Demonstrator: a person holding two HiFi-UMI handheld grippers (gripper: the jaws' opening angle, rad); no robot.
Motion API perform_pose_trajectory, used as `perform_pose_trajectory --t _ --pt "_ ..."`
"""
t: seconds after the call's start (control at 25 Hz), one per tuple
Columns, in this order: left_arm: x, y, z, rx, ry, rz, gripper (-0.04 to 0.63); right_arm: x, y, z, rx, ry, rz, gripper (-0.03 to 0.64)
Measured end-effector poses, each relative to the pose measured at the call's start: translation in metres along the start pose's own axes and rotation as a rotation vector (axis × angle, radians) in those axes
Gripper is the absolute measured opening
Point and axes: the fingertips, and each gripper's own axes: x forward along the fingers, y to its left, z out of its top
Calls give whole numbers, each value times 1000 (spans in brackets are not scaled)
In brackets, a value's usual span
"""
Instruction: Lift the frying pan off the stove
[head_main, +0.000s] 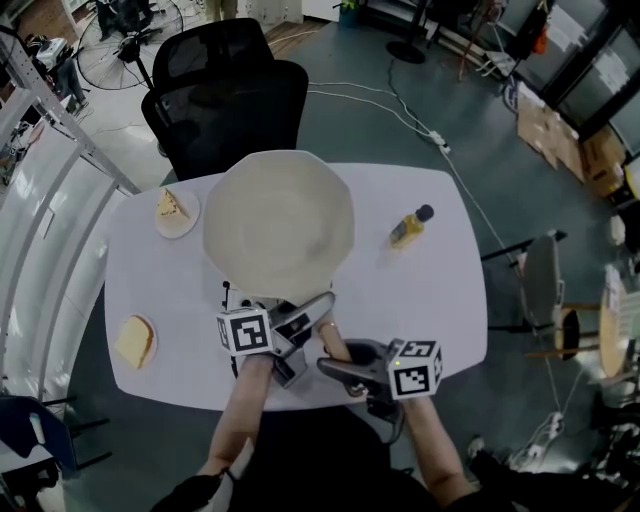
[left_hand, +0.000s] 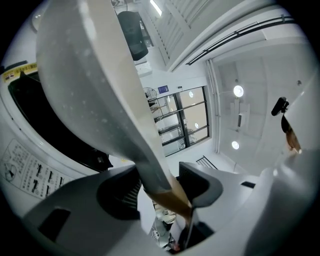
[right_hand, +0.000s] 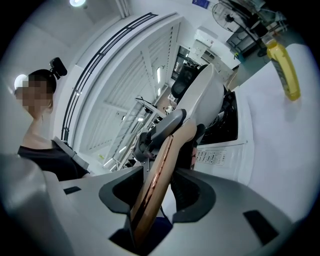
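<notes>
Frying pan (head_main: 278, 222) is up off the stove (left_hand: 30, 165), held in the air over the middle of the white table (head_main: 430, 300) and tilted. In the left gripper view its pale underside slants above the stove's black top with a clear gap between them. In the head view the pan hides nearly all of the stove. Pan handle (head_main: 312, 305) runs back toward the person, grey near the pan and wood-coloured at the end. Left gripper (head_main: 292, 338) is clamped on the handle where the grey neck meets the wood, jaws spread wide with a pad on each side. Right gripper (head_main: 345, 368) is clamped on the wooden end, farther from the pan, with the handle on edge between its pads. The two grippers sit just beside each other. Small plate (head_main: 190, 225) with a cake slice (head_main: 170, 205) sits left of the pan, toward the table's far-left corner. Bread slice (head_main: 133, 341) is at the near left of the table. Yellow bottle (head_main: 408, 228) with a dark cap is right of the pan, apart from it. Black office chair (head_main: 225, 100) stands behind the table.
</notes>
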Motion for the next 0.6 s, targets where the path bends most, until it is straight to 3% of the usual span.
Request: perform_pose_trajectory --t 0.36,0.6 --pt "-18 -7 0 34 5 5 225 13 13 -8 -22 12 3 170" --pt "-37 -9 0 13 -3 32 225 20 24 -11 -15 9 18 172"
